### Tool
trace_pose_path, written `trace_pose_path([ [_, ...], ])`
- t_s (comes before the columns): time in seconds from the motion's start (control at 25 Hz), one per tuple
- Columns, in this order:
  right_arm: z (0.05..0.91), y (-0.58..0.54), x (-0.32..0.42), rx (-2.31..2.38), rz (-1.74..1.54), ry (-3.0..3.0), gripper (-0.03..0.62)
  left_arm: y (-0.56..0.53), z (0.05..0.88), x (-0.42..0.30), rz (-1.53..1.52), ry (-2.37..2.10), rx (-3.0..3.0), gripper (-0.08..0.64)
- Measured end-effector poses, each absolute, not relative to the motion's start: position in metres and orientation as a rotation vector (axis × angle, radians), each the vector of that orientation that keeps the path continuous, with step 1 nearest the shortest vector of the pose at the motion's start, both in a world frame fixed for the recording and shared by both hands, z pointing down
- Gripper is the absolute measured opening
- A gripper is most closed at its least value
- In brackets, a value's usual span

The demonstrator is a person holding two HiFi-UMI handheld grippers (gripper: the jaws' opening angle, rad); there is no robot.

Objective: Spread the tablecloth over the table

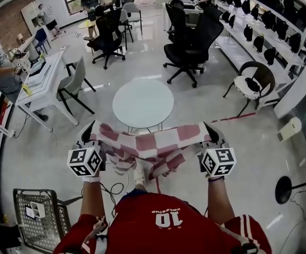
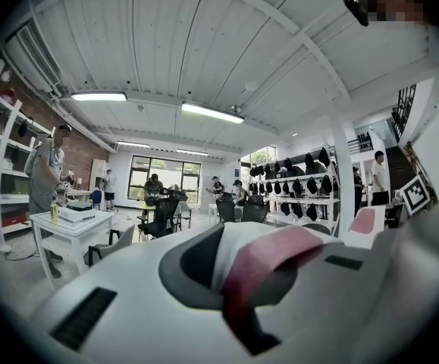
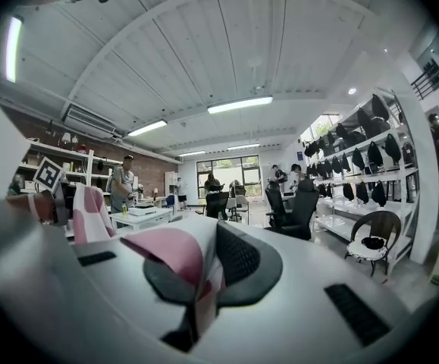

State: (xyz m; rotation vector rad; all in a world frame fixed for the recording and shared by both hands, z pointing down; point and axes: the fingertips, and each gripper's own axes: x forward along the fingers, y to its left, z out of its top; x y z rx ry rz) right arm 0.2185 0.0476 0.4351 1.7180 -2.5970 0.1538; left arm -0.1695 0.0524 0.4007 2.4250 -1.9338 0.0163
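Observation:
A pink-and-white checked tablecloth (image 1: 148, 143) hangs stretched between my two grippers, sagging in bunched folds in the middle. It is held in the air on the near side of the round white table (image 1: 143, 103), not touching it. My left gripper (image 1: 89, 132) is shut on the cloth's left corner, and my right gripper (image 1: 211, 132) is shut on its right corner. In the left gripper view a pink fold of cloth (image 2: 274, 258) comes out of the shut left gripper (image 2: 238, 283). The right gripper view shows a pink corner (image 3: 167, 253) pinched in the right gripper (image 3: 202, 279).
Black office chairs (image 1: 191, 45) stand beyond the table. A grey chair (image 1: 74, 83) and a white desk (image 1: 39, 81) are at the left, a brown chair (image 1: 253, 82) at the right. A wire basket (image 1: 40, 216) sits on the floor at lower left. People work at the back.

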Motion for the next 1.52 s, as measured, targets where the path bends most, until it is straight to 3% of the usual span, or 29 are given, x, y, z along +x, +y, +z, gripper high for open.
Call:
trace_pose_path([
  [0.6,0.440,-0.065,0.179,1.666,0.194,-2.551,0.015,-0.061,0.394,-0.204,0.012,-1.911,2.416,0.009],
  [1.52,0.410,-0.234,0.150,2.024,0.221,-2.308,0.015,-0.278,0.371,-0.292,-0.008,-1.742,2.514,0.009],
])
